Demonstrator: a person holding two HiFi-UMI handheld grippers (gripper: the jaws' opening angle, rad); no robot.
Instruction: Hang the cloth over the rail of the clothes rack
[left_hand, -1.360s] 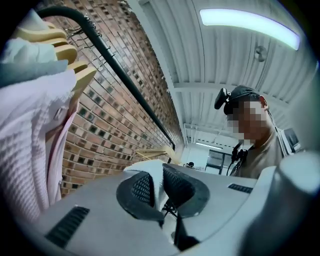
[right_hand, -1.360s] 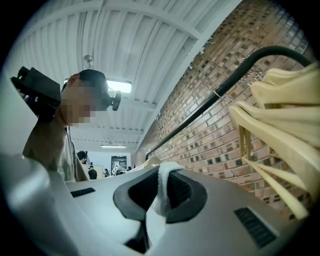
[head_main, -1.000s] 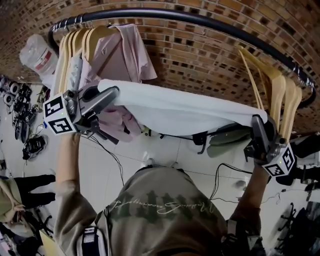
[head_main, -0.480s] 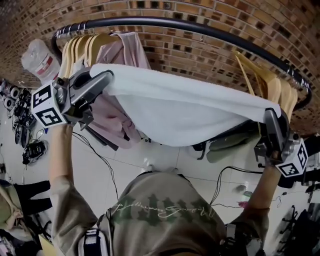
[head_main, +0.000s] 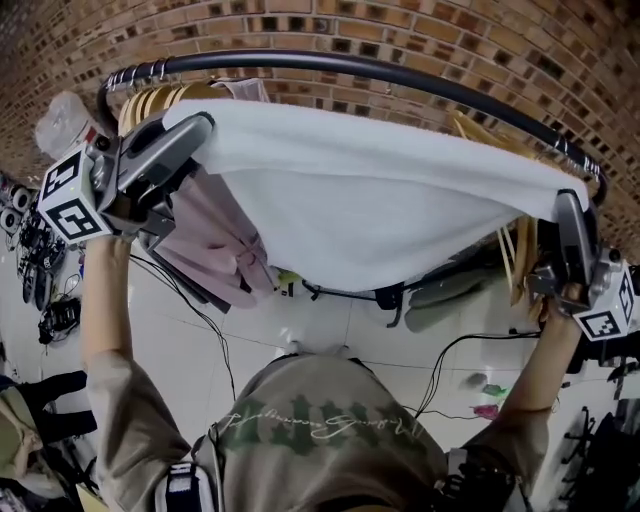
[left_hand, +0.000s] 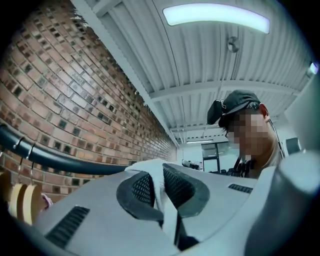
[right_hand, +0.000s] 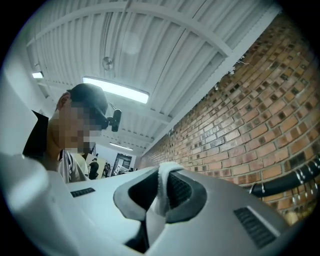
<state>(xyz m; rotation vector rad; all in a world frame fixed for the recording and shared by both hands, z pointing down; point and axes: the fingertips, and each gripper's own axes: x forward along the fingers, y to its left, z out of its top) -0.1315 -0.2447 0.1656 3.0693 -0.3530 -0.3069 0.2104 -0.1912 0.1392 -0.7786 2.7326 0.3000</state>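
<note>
Brick wall (head_main: 400, 30) behind black rail (head_main: 420, 82). Head view: white cloth (head_main: 370, 200) stretched wide near rail, not yet over it, likely spread for draping. Left gripper view: left hand-held gripper (left_hand: 156, 182) pinched tight on a cloth corner. Right gripper view: right hand-held gripper (right_hand: 162, 192) likewise clamps its corner.

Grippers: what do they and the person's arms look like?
The left gripper and right gripper are grey shells with dark meshed pads in the jaws. Each bears a white cube of black square markers. Short olive sleeves.

Cloth (head_main: 370, 200) btwn person (head_main: 320, 420) & rail (head_main: 400, 72)
</note>
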